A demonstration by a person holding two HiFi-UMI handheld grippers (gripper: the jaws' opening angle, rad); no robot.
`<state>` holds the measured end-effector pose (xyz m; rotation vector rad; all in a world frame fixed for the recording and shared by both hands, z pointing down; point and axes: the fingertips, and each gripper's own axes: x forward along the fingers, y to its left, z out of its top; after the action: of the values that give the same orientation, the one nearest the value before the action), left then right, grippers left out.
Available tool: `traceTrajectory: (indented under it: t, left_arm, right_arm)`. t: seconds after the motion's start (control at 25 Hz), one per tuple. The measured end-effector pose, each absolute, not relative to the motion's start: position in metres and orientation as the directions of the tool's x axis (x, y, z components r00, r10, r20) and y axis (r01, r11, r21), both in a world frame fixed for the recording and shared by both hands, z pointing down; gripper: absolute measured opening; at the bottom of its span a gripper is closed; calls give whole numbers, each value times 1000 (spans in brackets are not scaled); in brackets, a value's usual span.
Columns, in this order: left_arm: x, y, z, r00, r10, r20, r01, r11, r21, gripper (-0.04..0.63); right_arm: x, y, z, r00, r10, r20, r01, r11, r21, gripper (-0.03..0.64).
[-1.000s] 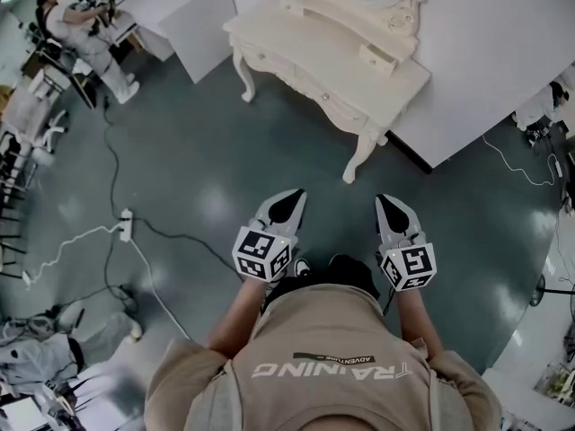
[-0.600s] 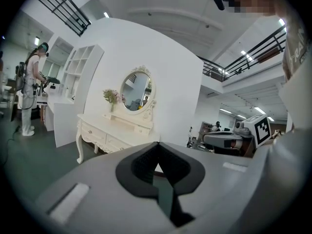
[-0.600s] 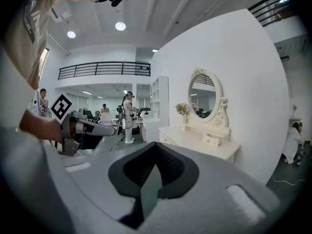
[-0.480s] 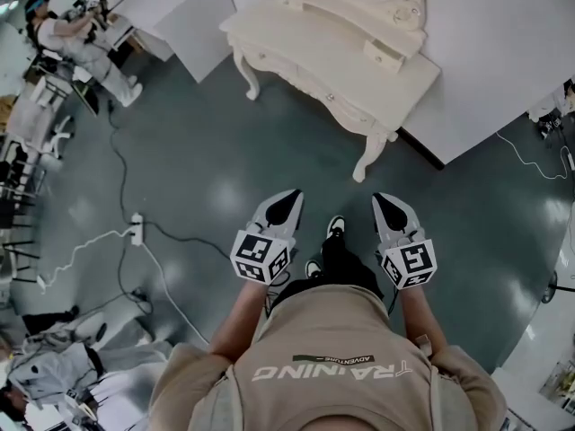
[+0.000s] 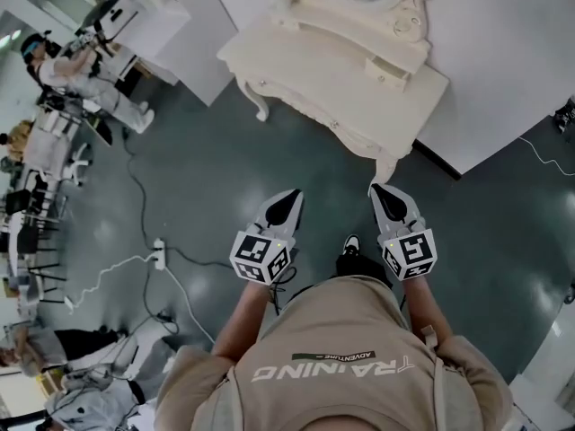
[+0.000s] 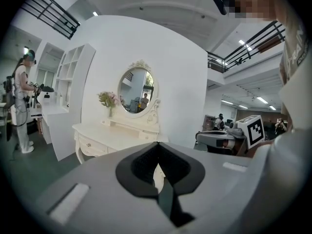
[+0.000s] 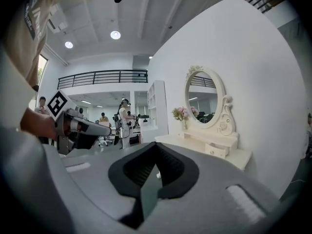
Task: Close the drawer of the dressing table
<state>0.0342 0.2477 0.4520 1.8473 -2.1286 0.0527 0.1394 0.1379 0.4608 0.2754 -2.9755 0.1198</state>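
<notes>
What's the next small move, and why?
Probably step closer and lift the right gripper toward the drawer. It sticks out, open, on the table, and both that gripper and the left gripper are shut, empty and short of the table.

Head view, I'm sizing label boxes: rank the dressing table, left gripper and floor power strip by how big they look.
Largest: dressing table.
Next: left gripper, though it is much nearer the camera, which inflates it.
Smallest: power strip.
</notes>
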Motion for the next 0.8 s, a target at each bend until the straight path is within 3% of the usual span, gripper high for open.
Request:
traceTrajectory:
  t: [0.32, 0.8]
  left_arm:
    - [11, 183, 441, -113, -958, 263, -969, 164, 184, 17]
    - [-10, 156, 463, -98, -946, 310, -960, 172, 222, 17]
  right_arm:
    - [111, 68, 455, -974, -168, 149, -178, 983, -53, 2]
    - [80, 69, 489, -970, -91, 224, -121, 985, -124, 2]
